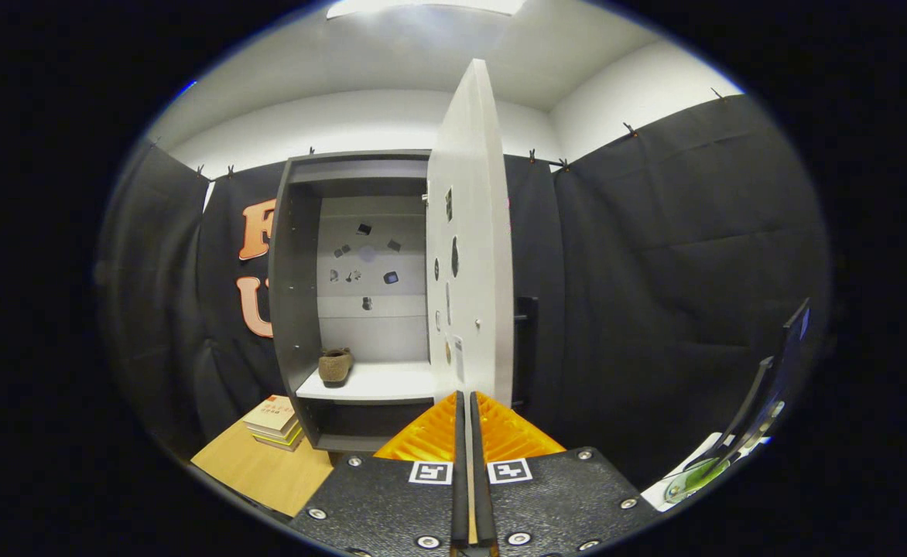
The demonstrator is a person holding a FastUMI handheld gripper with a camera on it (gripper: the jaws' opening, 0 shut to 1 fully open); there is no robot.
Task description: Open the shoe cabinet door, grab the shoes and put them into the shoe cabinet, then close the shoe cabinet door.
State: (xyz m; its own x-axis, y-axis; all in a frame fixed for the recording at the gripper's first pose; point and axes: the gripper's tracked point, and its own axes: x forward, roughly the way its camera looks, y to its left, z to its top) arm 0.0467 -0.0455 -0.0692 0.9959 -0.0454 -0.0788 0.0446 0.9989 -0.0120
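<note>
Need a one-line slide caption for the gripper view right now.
Shut tongs just before the edge of the open cabinet door; one shoe sits on the cabinet shelf.

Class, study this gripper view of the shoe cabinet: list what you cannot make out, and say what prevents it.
- Cabinet door, open and seen nearly edge-on: its outer face is turned away.
- Small dark marks on the cabinet's back panel: too small to identify.
- Brown shoe on the shelf: too small for detail.
- Lower compartment: in shadow, partly behind the hand-held gripper, whose fingers are closed together.
- Stacked books: titles illegible.
</note>
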